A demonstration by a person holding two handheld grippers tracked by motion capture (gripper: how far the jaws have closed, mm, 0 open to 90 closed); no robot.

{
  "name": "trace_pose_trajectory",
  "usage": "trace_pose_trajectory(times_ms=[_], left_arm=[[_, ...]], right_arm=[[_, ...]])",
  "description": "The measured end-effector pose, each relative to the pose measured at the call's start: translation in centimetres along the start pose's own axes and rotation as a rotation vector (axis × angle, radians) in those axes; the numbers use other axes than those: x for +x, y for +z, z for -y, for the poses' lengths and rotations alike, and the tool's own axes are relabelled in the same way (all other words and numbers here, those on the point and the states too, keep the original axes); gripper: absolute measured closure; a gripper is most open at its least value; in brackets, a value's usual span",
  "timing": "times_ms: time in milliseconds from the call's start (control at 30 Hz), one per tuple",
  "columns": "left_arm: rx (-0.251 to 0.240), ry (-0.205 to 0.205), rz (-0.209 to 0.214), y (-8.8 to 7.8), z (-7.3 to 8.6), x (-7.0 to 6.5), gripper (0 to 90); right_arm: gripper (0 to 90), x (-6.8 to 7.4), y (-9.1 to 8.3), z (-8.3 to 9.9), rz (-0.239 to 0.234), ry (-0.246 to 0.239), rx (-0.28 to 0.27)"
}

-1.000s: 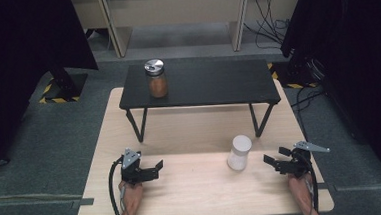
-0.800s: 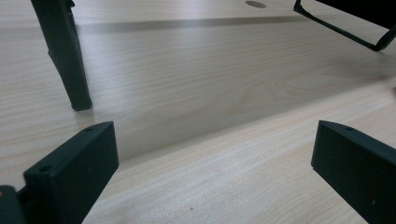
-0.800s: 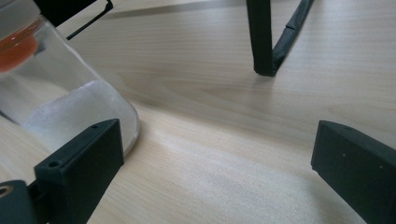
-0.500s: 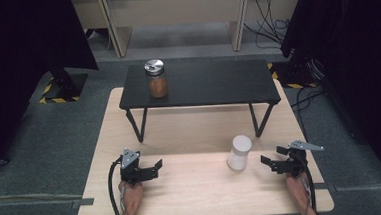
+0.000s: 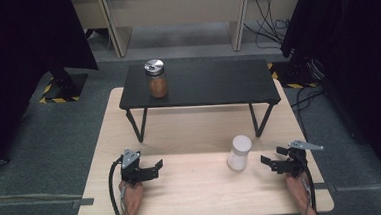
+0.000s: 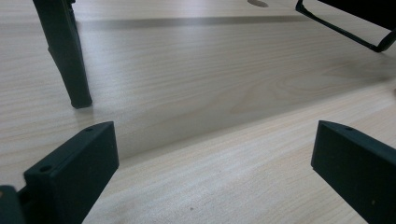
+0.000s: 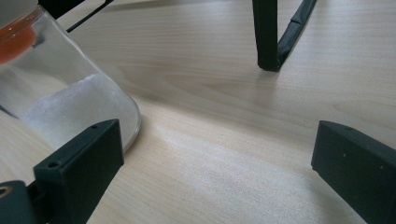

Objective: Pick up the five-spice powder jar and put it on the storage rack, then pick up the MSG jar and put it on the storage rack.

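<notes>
— Both grippers sat low on the counter (image 5: 204, 197), jaws wide and holding nothing. Did anything move?

— Only the right gripper (image 5: 271, 163): over the last second it had crept leftward toward the white jar (image 5: 239, 153), which stood just beside it, apart from its jaws. The left gripper (image 5: 151, 169) stayed put.

— So a grasp looked near?

— Likely. Farther back, the brown jar (image 5: 156, 78) remained on the black stand (image 5: 212, 86), untouched.
</notes>
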State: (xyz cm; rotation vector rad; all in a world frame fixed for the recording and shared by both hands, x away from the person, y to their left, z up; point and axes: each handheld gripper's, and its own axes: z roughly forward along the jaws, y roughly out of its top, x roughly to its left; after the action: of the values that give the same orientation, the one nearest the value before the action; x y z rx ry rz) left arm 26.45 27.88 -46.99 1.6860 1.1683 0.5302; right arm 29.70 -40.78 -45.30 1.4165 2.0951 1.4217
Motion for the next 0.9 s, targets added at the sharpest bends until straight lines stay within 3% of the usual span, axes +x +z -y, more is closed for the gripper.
trace_pose_trajectory(times_ms=[900], left_arm=[[-0.007,0.01,0.006,-0.08,0.15,-0.03,0.0]], right_arm=[[2.5,-0.11,0.13,-0.14,-0.005,0.005,0.005]])
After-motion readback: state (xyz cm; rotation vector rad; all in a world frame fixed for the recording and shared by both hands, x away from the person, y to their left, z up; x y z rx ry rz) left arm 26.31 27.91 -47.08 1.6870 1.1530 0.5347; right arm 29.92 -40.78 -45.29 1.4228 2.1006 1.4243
